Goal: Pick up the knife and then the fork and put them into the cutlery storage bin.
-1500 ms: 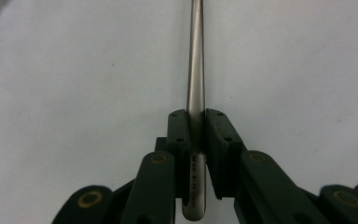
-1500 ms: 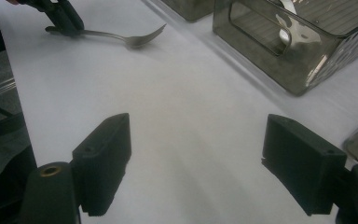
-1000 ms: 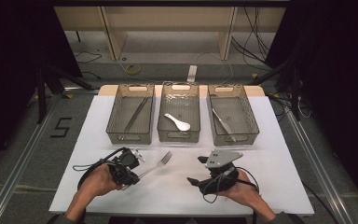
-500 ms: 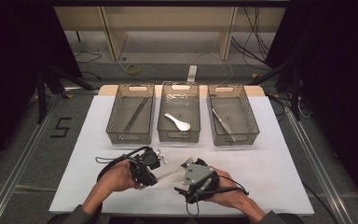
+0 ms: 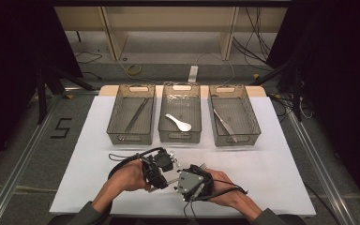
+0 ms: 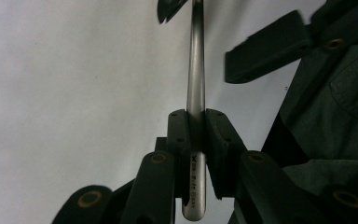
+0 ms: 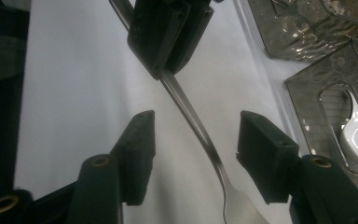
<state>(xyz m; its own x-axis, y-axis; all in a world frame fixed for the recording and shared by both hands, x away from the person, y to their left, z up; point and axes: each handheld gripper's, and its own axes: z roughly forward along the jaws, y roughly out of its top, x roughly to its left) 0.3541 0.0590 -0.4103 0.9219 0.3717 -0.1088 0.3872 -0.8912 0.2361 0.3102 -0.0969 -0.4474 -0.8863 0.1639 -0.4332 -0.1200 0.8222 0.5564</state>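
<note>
Fork (image 7: 193,119) handle sits pinched in the left gripper (image 6: 196,135). The right gripper (image 7: 193,140), jaws just closing, straddles the neck without touching. Tines are cut off.

The fork (image 7: 193,123) has its tines cut off by the right gripper view's bottom edge.

Glossy smooth metal fork (image 7: 193,122); matt white table cover (image 5: 272,173).
</note>
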